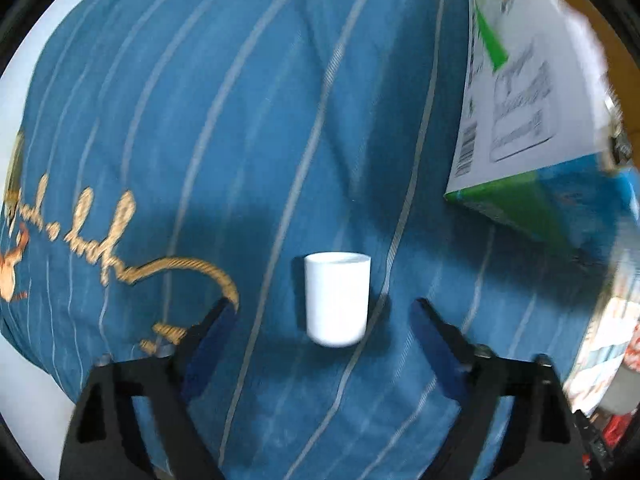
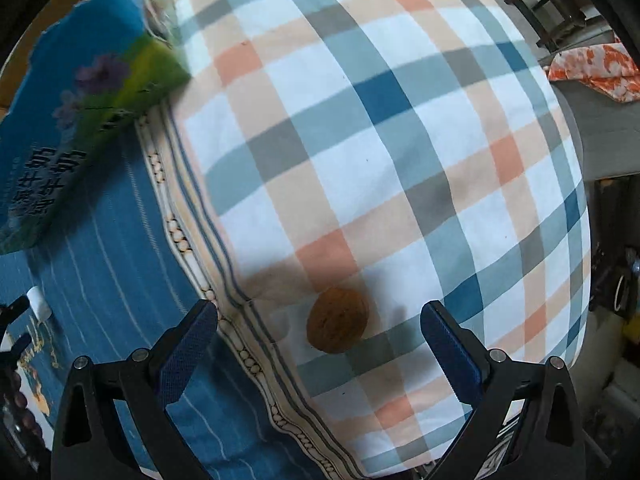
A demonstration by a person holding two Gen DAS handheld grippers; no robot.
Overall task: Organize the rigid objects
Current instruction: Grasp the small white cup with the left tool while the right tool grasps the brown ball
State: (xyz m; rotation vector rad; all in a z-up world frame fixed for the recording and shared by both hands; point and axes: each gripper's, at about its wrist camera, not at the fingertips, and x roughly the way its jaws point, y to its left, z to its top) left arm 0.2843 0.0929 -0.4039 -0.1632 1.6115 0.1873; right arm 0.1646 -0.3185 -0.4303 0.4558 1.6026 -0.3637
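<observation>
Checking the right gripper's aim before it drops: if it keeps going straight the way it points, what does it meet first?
Most likely the walnut, lying on the checked cloth between the open jaws of the right gripper. Nothing shows in between, though depth is hard to judge.

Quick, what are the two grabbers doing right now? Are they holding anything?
Left gripper: open, holding nothing; the white cup sits between its fingers, untouched.
Right gripper: open, holding nothing; the walnut lies between its fingers.
</observation>
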